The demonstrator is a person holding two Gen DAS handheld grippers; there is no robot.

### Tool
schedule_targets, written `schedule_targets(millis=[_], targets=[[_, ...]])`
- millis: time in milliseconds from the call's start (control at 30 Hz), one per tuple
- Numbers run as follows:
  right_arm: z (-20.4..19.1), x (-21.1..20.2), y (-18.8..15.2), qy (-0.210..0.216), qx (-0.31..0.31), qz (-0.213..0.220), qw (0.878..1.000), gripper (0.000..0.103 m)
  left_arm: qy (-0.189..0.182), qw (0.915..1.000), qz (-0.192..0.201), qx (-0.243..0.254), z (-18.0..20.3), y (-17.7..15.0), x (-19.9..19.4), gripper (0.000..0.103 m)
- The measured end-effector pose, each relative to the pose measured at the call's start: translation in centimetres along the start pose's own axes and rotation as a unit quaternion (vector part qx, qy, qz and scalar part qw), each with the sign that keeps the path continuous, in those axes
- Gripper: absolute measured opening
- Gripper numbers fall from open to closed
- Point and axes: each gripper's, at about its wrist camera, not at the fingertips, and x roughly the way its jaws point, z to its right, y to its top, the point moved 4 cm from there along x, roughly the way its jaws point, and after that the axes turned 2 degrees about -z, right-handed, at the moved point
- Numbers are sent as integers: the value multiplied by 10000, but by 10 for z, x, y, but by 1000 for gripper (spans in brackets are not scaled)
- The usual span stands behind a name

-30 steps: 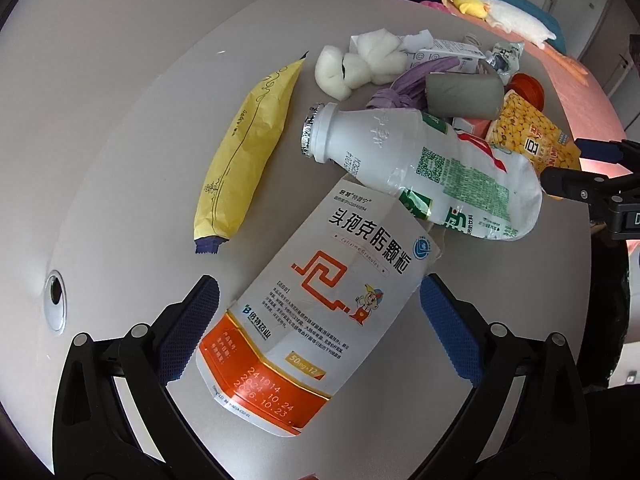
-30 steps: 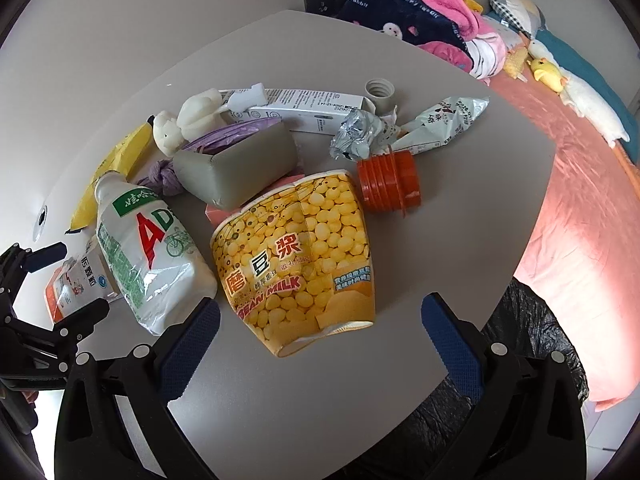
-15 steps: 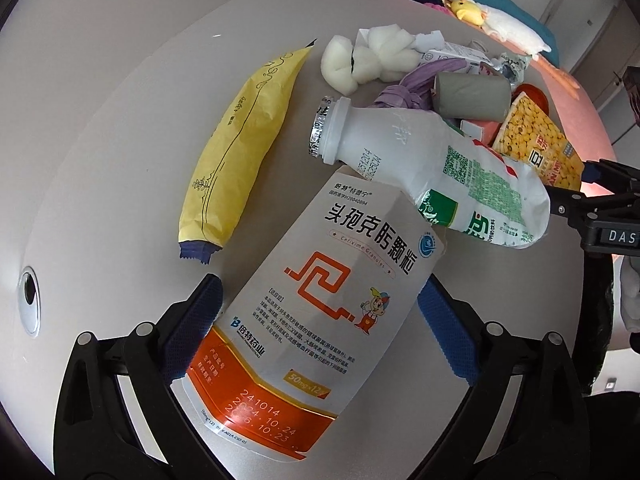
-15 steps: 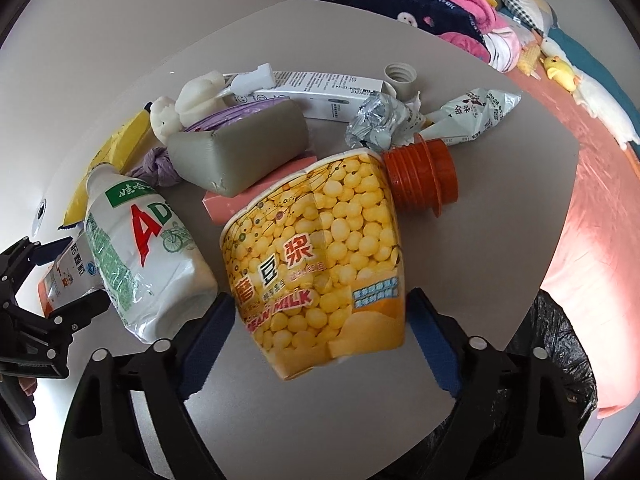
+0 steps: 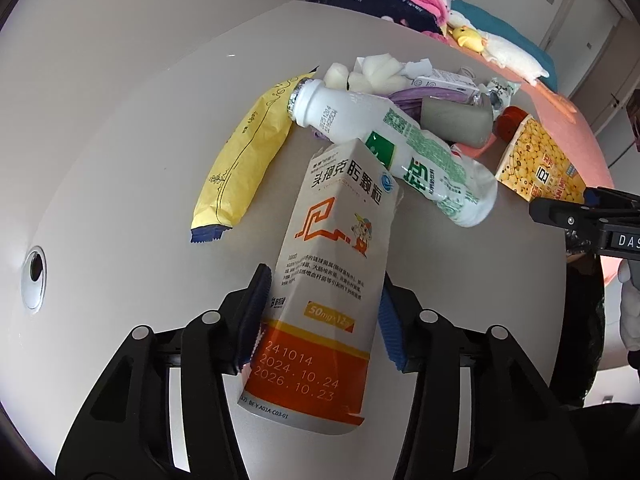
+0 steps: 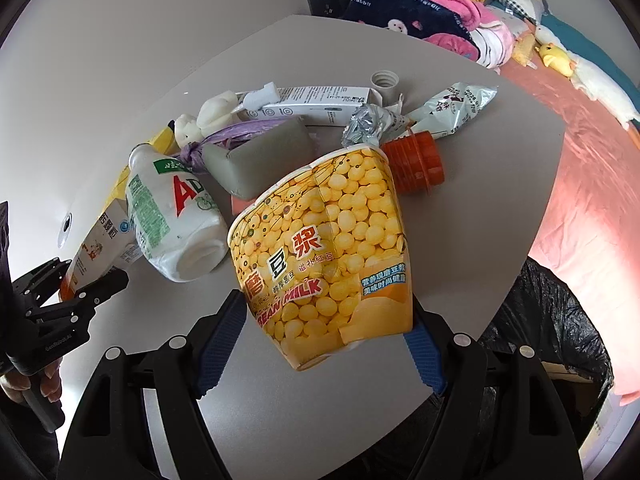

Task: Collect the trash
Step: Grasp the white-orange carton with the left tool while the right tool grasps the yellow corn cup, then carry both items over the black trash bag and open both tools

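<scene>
My left gripper (image 5: pixel 322 318) is shut on a white and orange medicine pouch (image 5: pixel 332 280), its far end tilted up off the grey table (image 5: pixel 120 160). My right gripper (image 6: pixel 320 344) is shut on a yellow soy-milk paper cup (image 6: pixel 332 248), lifted and tilted. A white AD milk bottle (image 5: pixel 400 148) lies just beyond the pouch; it also shows in the right wrist view (image 6: pixel 172 216). A yellow wrapper (image 5: pixel 244 156) lies left of the bottle. The left gripper shows at the right wrist view's left edge (image 6: pixel 80 280).
Further trash sits behind: a grey block (image 6: pixel 260 160), an orange cap (image 6: pixel 416 164), a white carton (image 6: pixel 316 100), a silver-green snack bag (image 6: pixel 448 112), white foam pieces (image 5: pixel 372 72). A black trash bag (image 6: pixel 552 340) hangs off the table's right edge. A bed with plush toys lies beyond.
Both grippers have closed: the left on the medicine pouch, the right on the soy-milk cup. Both items are now raised and tilted off the table.
</scene>
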Motion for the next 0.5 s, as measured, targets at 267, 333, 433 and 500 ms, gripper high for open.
schedule_targets(millis=[267,333,433,500], targets=[[-1,-31,-6,49,-4,359,9993,77,1,9984,548,-157,6,6,-40,41],[0,-40,-7,73,-11,469,9989,77,53,9977,669,-102,12,9,-51,41],[4,-54,-6,111,-10,633,9979,77,92,9963,854,-21,23,13,-70,41],[6,-64,-9,130,-6,750,9971,77,126,9953,955,47,31,15,-79,41]])
